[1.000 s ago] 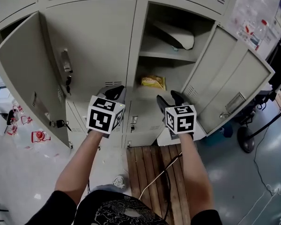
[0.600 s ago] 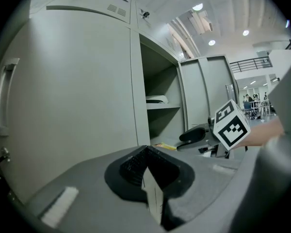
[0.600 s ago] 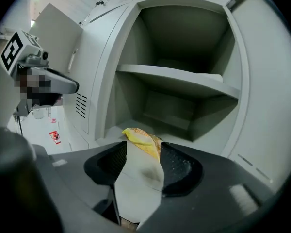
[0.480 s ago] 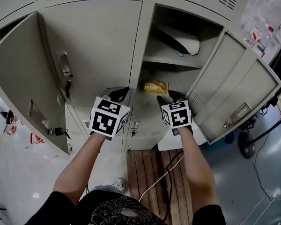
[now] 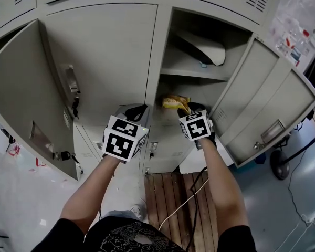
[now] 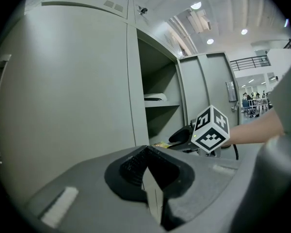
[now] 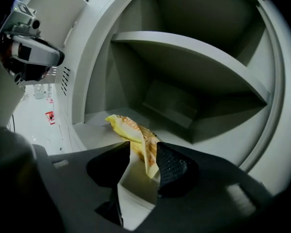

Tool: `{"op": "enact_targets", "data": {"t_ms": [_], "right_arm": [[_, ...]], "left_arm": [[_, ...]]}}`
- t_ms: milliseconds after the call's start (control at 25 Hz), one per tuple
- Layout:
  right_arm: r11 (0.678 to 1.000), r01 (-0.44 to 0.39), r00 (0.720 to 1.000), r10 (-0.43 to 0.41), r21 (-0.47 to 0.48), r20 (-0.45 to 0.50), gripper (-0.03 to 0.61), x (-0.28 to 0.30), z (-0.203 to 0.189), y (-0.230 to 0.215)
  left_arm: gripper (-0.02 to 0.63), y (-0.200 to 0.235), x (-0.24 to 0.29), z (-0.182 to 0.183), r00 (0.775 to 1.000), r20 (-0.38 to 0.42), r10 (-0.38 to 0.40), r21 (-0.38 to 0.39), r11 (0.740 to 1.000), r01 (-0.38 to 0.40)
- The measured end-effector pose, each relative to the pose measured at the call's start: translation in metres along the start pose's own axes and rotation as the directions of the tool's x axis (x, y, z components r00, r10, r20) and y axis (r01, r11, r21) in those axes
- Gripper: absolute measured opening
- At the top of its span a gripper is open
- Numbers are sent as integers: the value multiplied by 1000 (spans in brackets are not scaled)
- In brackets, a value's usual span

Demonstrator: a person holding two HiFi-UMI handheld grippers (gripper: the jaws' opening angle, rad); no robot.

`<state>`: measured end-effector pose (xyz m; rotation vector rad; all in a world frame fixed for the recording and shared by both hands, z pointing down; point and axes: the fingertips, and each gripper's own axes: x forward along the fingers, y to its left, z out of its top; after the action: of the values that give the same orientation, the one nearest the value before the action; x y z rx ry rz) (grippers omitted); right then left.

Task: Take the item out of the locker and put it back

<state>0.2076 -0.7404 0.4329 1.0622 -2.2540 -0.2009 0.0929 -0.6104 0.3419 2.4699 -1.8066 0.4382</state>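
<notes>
My right tool [image 7: 143, 155], jaws half apart and just closing, straddles the near end of the yellow packet [image 7: 130, 128], which runs away leftward along the locker floor [image 7: 94, 130]'s front edge; my left tool [image 6: 148, 171], jaws together and empty, is farther.

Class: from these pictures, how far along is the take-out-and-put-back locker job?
Done: the locker door stands open. In hand: the right gripper has just been closing its jaws around the yellow packet in the lower compartment, not yet clearly pinching. Left: lift it out, then return it.
</notes>
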Motion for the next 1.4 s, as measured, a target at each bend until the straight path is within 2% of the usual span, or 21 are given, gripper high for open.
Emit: {"op": "enact_targets", "data": {"t_ms": [360,560,960,1400], "right_arm": [[999,-13,999,12,-46,-31,158,18,-5,-2],[998,-16,999,14,-69,-33,112,20,-4,1],[998,-2,1000,1,-64,-3,41,17,-1,0],[998,41,999,-40,-47,19,28,-11,2,-7]], "left_arm": [[2,1,6,-1,1000,2,-11,2,1000,11],[2,3,8,-2,1000,6,-6,7,1000,6],[2,4,5,-6,1000,-4,-5,-16,1000,5],[2,-2,-5,-9,1000,-8,-3,-30,1000,2]]}}
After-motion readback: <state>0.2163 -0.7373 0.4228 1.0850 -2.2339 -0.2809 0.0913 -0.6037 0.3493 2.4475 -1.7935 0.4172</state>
